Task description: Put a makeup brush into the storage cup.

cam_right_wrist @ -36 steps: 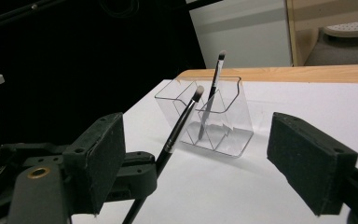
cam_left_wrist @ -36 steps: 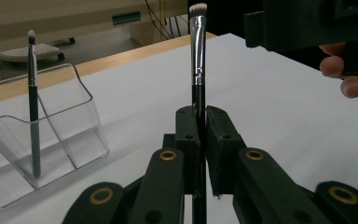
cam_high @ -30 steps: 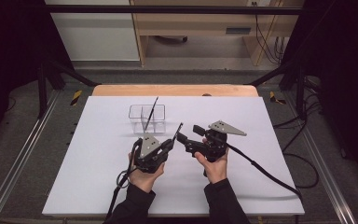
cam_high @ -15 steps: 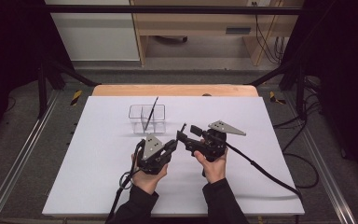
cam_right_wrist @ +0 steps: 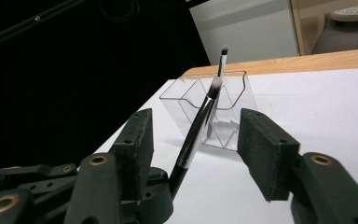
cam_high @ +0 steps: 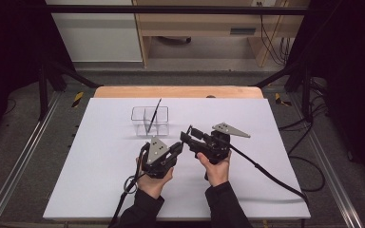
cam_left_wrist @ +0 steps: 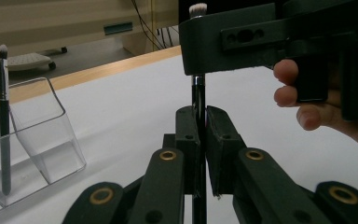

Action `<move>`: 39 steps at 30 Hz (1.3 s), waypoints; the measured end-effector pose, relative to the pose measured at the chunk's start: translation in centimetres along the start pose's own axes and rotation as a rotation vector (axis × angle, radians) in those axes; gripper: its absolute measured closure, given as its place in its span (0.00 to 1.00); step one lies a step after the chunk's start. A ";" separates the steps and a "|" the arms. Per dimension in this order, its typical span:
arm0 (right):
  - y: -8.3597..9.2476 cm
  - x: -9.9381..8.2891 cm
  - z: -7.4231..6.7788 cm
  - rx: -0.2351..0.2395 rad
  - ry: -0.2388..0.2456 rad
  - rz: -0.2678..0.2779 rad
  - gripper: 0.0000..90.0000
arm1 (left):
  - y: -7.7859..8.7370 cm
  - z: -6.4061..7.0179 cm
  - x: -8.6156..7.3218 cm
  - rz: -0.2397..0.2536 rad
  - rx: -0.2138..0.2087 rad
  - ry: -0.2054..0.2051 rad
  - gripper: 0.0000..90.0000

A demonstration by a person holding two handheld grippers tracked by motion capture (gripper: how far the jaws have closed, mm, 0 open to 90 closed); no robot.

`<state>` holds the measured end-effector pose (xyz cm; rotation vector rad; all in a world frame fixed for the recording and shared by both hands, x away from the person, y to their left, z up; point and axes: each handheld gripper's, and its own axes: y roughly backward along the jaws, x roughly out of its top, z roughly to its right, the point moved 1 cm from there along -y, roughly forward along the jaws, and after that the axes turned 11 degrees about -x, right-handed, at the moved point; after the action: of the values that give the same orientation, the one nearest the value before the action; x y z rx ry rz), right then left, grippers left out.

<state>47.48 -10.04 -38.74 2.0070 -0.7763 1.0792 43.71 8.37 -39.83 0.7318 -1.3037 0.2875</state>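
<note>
The makeup brush (cam_left_wrist: 198,93) stands upright in the grip of the left gripper (cam_high: 179,146), whose two black jaws are pressed shut on its dark handle, the pale bristle tip pointing up. It appears to be held this way so the right gripper (cam_high: 186,134) can take it over: in the right gripper view the same brush (cam_right_wrist: 196,132) leans between that gripper's two jaws, nearer the left one, with daylight on both sides and neither pad touching it. Those jaws have just been closing and now stand about half apart around the shaft. In the high view the two grippers meet nose to nose over the white table (cam_high: 100,166), just in front of a clear plastic organizer (cam_high: 150,120). A second makeup brush (cam_high: 154,115) already stands tilted in one of the organizer's compartments, so the held one looks bound there as well.
</note>
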 end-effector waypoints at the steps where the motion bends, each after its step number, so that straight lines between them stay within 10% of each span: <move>1: 0.0 0.0 0.0 0.000 -0.002 0.001 0.54 | 0.0 0.0 0.0 0.001 0.001 0.000 0.93; 39: -0.3 -0.1 -0.1 0.043 -0.070 -0.026 0.82 | 0.0 0.3 0.1 0.012 0.004 -0.005 0.93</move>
<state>47.60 -9.78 -38.89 2.0950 -0.7669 1.0233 43.49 8.17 -39.70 0.7287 -1.3126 0.2977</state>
